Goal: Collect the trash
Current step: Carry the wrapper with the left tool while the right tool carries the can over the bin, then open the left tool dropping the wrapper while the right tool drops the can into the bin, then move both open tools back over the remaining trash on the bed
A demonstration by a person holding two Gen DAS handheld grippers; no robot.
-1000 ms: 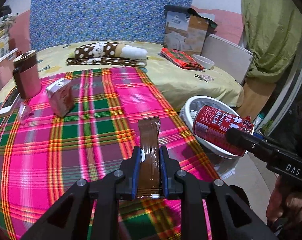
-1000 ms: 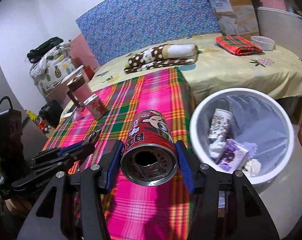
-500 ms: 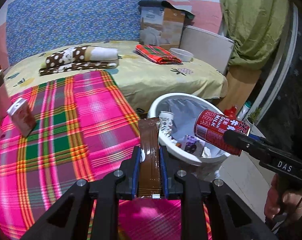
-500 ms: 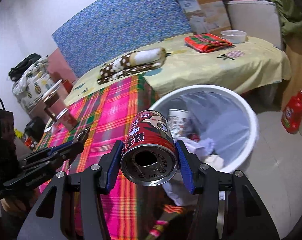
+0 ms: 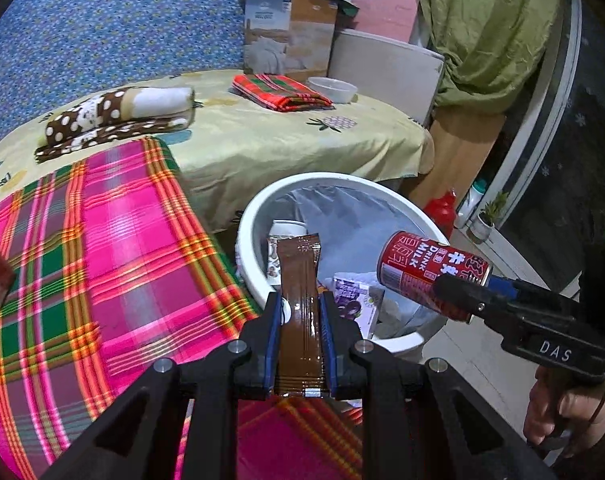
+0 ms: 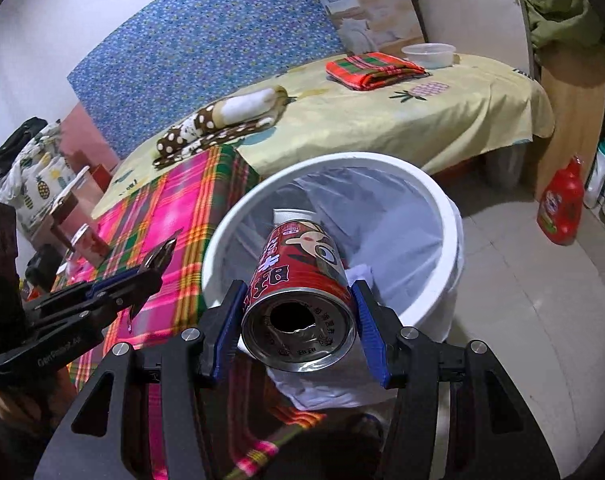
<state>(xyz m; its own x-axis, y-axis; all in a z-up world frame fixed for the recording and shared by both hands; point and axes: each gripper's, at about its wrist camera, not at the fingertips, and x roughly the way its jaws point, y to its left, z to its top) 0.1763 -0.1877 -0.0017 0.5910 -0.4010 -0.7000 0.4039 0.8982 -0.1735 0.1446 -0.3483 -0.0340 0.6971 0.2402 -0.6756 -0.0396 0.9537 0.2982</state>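
Bin on floor, right of blanket; wrapper and can above bin; folded cloth, bowl behind.

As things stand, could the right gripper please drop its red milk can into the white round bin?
Probably yes: the right gripper holds the red milk can over the white round bin, nothing between.
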